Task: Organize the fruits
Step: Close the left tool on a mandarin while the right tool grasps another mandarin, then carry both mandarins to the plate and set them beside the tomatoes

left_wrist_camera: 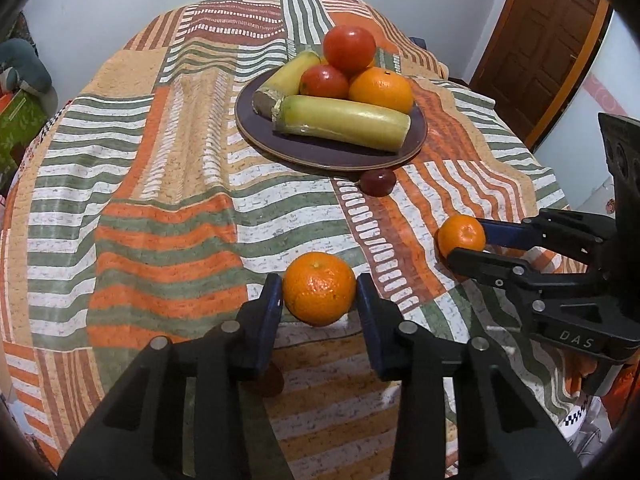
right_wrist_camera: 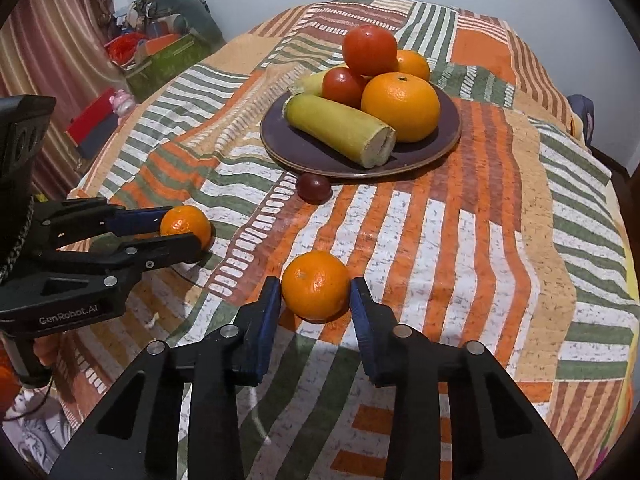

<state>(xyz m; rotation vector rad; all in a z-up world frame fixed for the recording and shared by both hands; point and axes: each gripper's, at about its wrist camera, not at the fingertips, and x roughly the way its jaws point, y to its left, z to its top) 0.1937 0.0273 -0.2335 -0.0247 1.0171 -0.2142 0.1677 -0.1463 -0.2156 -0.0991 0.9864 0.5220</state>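
Note:
A dark plate holds two tomatoes, oranges and two green-yellow banana pieces. A small dark red fruit lies on the cloth just in front of the plate. My left gripper is shut on a mandarin and holds it just above the cloth. My right gripper is shut on another mandarin, low over the cloth.
The table is covered by a striped orange, green and white cloth. Boxes and clutter stand beyond the left edge. A wooden door is at the far right.

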